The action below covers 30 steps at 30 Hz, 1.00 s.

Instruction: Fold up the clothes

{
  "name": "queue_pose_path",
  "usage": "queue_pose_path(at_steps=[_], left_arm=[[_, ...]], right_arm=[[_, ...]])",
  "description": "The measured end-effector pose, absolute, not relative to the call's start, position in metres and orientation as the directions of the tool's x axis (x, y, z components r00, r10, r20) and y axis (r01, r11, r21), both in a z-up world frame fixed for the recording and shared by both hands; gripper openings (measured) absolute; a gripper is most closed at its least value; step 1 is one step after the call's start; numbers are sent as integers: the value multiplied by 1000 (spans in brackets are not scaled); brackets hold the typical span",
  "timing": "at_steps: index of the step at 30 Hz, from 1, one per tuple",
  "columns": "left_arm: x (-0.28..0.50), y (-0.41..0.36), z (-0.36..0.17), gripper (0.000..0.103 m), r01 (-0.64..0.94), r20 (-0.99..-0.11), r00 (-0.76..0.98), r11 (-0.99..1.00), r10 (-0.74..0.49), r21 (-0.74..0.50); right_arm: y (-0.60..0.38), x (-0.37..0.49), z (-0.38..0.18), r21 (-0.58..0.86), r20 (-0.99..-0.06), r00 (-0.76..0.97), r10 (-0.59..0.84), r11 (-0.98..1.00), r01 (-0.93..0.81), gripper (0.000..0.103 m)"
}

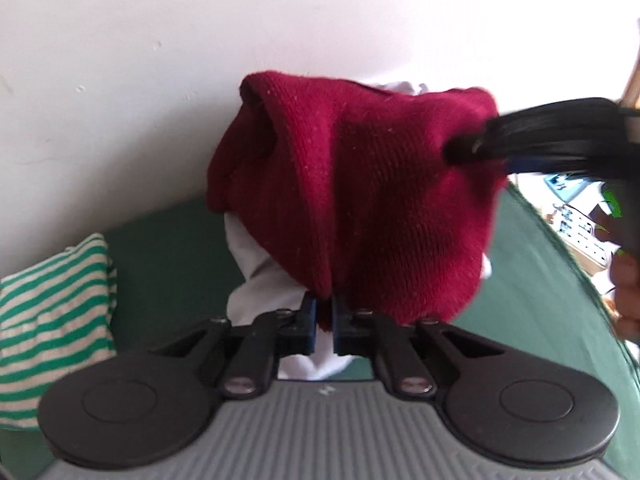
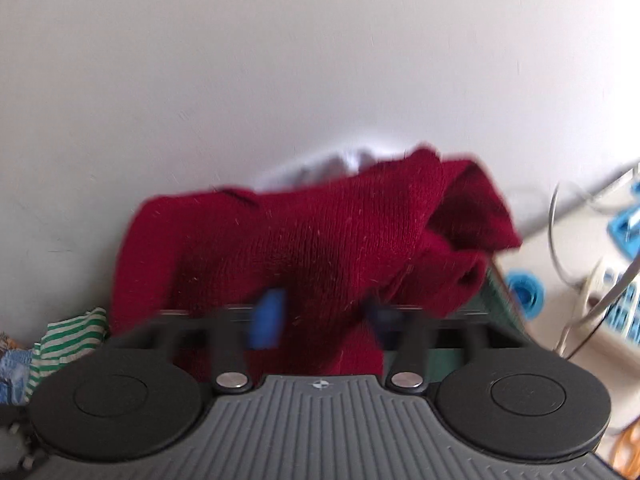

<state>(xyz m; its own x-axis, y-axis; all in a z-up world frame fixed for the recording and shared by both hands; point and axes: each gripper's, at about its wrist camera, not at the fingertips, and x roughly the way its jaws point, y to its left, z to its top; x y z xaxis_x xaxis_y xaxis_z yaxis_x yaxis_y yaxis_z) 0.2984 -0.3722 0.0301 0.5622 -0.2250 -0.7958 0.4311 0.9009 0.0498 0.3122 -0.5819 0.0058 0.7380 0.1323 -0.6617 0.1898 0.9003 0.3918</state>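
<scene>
A dark red knit garment [image 1: 360,184] hangs bunched above the green-covered table [image 1: 168,248]. My left gripper [image 1: 324,316] is shut, its blue pads [image 1: 309,318] pinching the garment's lower edge. My right gripper [image 1: 468,148] reaches in from the right at the garment's upper right corner. In the right wrist view the red garment [image 2: 304,240] drapes across my right gripper [image 2: 324,320]. Its fingers [image 2: 268,320] are blurred and stand well apart, with red cloth lying between them. White-grey cloth [image 1: 256,276] shows under the red garment.
A folded green-and-white striped garment [image 1: 52,312] lies on the table's left side, with blue denim [image 2: 14,372] beside it. A white wall stands behind. Off the table's right edge are a power strip [image 1: 584,236], cables, blue plastic parts [image 2: 524,292] and a hand [image 1: 626,296].
</scene>
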Motion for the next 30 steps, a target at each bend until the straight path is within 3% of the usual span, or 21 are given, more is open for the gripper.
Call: queue_pose_path(at_steps=[8, 14, 17, 20, 22, 23, 25, 27, 29, 30], left_arm=[[224, -331, 48, 4, 448, -779, 565, 894, -273, 12], [109, -302, 18, 4, 482, -854, 435, 875, -284, -45], [42, -283, -4, 3, 480, -905, 348, 876, -245, -52], [-11, -261, -9, 3, 458, -933, 265, 883, -245, -102], [-28, -254, 1, 11, 460, -924, 313, 886, -221, -56], [-35, -252, 7, 20, 461, -915, 346, 887, -206, -25], [-16, -257, 15, 26, 456, -891, 404, 890, -207, 1], [10, -264, 23, 61, 449, -863, 459, 893, -213, 18], [36, -272, 30, 79, 441, -831, 512, 897, -219, 35], [49, -275, 34, 83, 437, -814, 537, 898, -222, 44]], right_arm=[[-542, 177, 65, 329, -532, 770, 353, 924, -196, 7], [-525, 49, 38, 342, -660, 566, 493, 869, -358, 8], [-515, -9, 7, 478, -732, 326, 599, 792, -381, 9], [-506, -53, -4, 499, -758, 214, 616, 759, -418, 13], [-509, -60, 2, 449, -772, 258, 580, 787, -423, 24], [-514, -54, 7, 406, -775, 328, 540, 823, -398, 41], [-525, -43, 18, 319, -766, 459, 450, 886, -336, 64], [-539, -16, 20, 273, -753, 566, 336, 942, -196, 67], [-548, 10, 19, 245, -742, 635, 215, 969, -41, 68], [-551, 22, 21, 241, -738, 655, 163, 970, 30, 68]])
